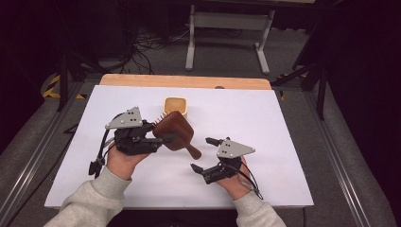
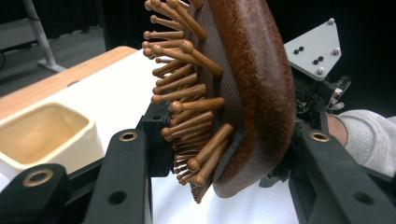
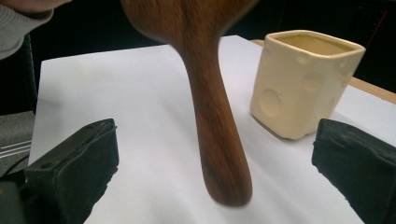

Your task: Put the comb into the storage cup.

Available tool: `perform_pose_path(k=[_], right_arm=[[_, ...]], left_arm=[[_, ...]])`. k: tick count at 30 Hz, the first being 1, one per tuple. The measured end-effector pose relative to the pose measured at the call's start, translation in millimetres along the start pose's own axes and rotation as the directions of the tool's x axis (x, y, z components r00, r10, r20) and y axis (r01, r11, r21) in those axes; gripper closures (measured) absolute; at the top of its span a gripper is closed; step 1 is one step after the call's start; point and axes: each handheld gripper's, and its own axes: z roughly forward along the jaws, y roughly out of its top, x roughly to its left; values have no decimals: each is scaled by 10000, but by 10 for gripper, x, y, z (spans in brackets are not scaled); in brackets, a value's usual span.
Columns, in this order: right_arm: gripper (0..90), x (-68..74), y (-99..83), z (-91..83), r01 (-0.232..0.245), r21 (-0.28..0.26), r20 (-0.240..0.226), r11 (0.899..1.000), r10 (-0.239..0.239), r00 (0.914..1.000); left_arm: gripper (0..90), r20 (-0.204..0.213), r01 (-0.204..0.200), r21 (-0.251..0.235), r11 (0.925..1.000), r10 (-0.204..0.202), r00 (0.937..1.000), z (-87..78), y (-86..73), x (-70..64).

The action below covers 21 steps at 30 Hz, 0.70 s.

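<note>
1. One wooden hairbrush (image 1: pixel 176 131), one cream square cup (image 1: pixel 176 107), two grippers and one white board (image 1: pixel 265 118) on a wooden table (image 1: pixel 142 80).
2. The left gripper (image 1: pixel 163 138) pinches the hairbrush by its head; in the left gripper view the brown back sits against one jaw and the wooden bristles (image 2: pixel 187 98) against the other.
3. The hairbrush is held above the board near its middle, just near of the cup, with the handle (image 3: pixel 212 126) pointing toward the right gripper (image 1: pixel 202 154).
4. The right gripper's jaws are spread wide; the handle's end hangs between them, touching neither.
5. The cup stands toward the far edge of the board, apart from the hairbrush.
6. Bare white board lies open at the left, the right and along the near edge.
</note>
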Motion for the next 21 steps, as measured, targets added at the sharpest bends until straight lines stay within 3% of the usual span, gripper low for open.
perform_pose_path(k=[7, 21], right_arm=[[3, -106, -61, -105, -519, 153, 83, 9985, 518, 9986], [5, -218, -236, -219, -1040, 500, 516, 9933, 1014, 9935]], left_arm=[[560, -513, -581, 145, 9982, 587, 9970, -88, 211, 14], [558, -886, -730, 402, 9965, 763, 9931, -162, 485, 108]])
